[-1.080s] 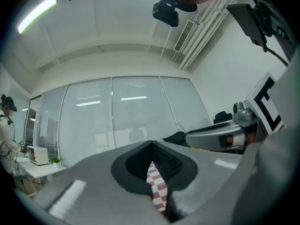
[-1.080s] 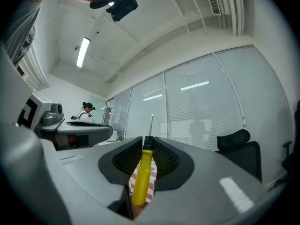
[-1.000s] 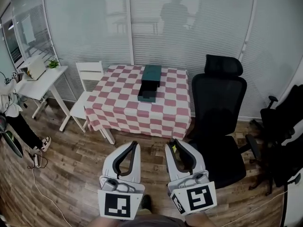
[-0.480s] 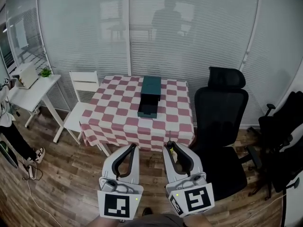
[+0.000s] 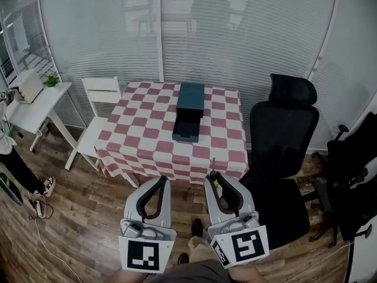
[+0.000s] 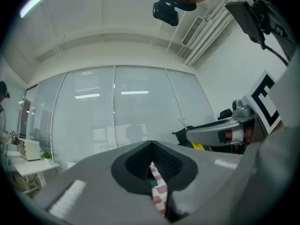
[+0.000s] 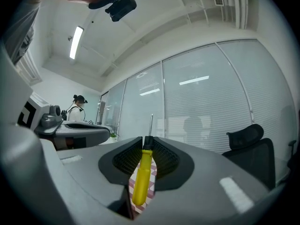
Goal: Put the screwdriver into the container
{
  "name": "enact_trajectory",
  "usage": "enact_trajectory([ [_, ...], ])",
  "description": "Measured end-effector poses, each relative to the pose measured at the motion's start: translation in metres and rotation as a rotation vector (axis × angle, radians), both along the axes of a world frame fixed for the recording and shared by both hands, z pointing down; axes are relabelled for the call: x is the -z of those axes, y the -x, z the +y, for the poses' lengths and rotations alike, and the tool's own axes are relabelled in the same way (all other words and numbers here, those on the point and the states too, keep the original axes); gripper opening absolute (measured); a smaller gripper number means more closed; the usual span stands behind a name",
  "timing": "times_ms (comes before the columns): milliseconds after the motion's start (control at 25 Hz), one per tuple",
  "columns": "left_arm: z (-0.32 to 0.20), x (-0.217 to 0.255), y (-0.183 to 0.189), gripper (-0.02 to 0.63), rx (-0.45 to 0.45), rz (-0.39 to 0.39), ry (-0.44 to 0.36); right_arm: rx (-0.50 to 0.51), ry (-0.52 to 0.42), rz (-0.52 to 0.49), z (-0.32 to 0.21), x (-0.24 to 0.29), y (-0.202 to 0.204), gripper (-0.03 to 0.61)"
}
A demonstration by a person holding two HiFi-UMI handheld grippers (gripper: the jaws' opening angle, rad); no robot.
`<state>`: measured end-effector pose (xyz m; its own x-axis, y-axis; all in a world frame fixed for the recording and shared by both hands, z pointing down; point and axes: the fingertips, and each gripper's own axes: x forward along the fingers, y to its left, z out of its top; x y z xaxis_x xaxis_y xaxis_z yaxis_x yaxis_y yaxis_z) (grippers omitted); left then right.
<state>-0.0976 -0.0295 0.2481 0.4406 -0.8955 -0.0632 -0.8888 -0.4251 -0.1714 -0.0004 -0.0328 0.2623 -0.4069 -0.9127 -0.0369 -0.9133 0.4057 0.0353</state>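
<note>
A dark green container (image 5: 189,111), a box with an open drawer at its front, stands on the table with the red-and-white checked cloth (image 5: 141,139). My right gripper (image 5: 212,177) (image 7: 146,142) is held low in front of the table, shut on the screwdriver (image 7: 142,177). The yellow handle sits between its jaws and the thin metal shaft (image 5: 213,164) points up toward the table. My left gripper (image 5: 161,181) (image 6: 151,145) hangs beside it, shut, with nothing in it. Both are well short of the table's near edge.
A black office chair (image 5: 283,152) stands right of the table and a white chair (image 5: 99,112) to its left. Further left are a small white desk (image 5: 34,104) and a person (image 5: 13,158). Another dark chair (image 5: 353,158) is at the far right. A blind-covered glass wall runs behind.
The table and container sit a little nearer and more central in the head view. Both grippers keep their pose, the right one still shut on the screwdriver. A foot now shows between them.
</note>
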Motion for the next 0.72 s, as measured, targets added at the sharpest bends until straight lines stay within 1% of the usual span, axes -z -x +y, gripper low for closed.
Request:
enact_trajectory([
  [120, -0.022, -0.002, 0.000, 0.000, 0.017, -0.008, 0.002, 0.013, 0.008, -0.008, -0.024, -0.004, -0.001, 0.094],
  [320, -0.061, -0.001, -0.009, 0.000, 0.027, -0.031, 0.014, 0.028, 0.010, -0.025, -0.063, 0.000, -0.009, 0.094],
  [400, -0.079, 0.000, -0.014, 0.000, 0.034, -0.029, 0.018, 0.037, 0.012, -0.028, -0.081, 0.001, -0.013, 0.094],
  [600, -0.120, 0.007, -0.028, 0.000, 0.047, -0.053, 0.004, 0.057, 0.016, -0.049, -0.124, 0.003, -0.025, 0.094],
  [720, -0.142, 0.010, -0.035, 0.000, 0.063, -0.054, 0.002, 0.075, 0.009, -0.056, -0.148, 0.006, -0.030, 0.094],
])
